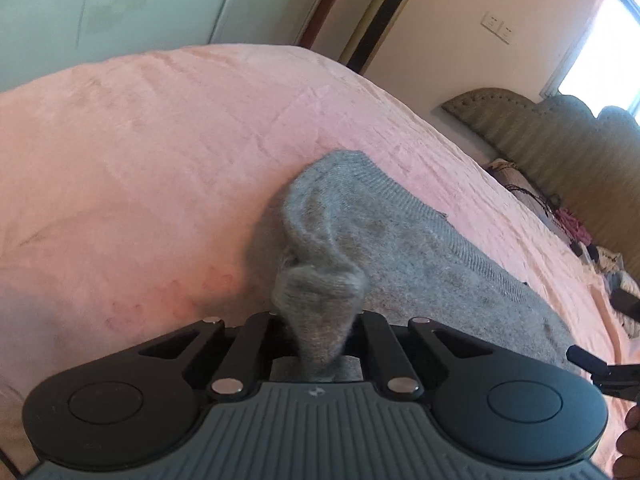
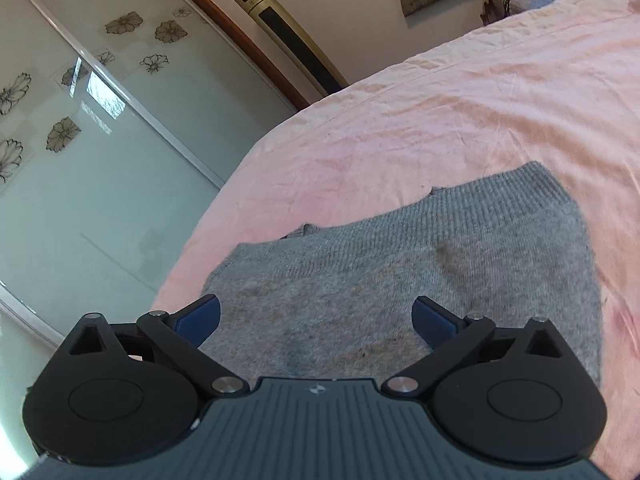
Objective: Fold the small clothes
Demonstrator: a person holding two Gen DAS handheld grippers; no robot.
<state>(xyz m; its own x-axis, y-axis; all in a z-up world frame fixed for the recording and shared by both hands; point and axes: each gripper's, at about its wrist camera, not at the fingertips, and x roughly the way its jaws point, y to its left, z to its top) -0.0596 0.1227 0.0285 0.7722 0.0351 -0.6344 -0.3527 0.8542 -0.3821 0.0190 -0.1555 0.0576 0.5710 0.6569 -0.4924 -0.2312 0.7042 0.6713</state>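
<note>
A grey knitted garment (image 1: pixel 420 256) lies on the pink bed sheet (image 1: pixel 140 160). My left gripper (image 1: pixel 318 320) is shut on a bunched fold of the grey garment and lifts it off the sheet. In the right wrist view the same garment (image 2: pixel 400 272) lies mostly flat with its ribbed edge at the far side. My right gripper (image 2: pixel 316 316) is open and empty, its blue-padded fingers (image 2: pixel 200 316) spread just above the near part of the garment. The right gripper's finger tip shows in the left wrist view (image 1: pixel 588 360) at the right edge.
The bed's far edge drops off toward a glass wardrobe door with flower prints (image 2: pixel 80 140) and a gold standing air conditioner (image 2: pixel 288 40). A padded headboard (image 1: pixel 560 140) and a pile of small items (image 1: pixel 580 232) lie at the bed's right end.
</note>
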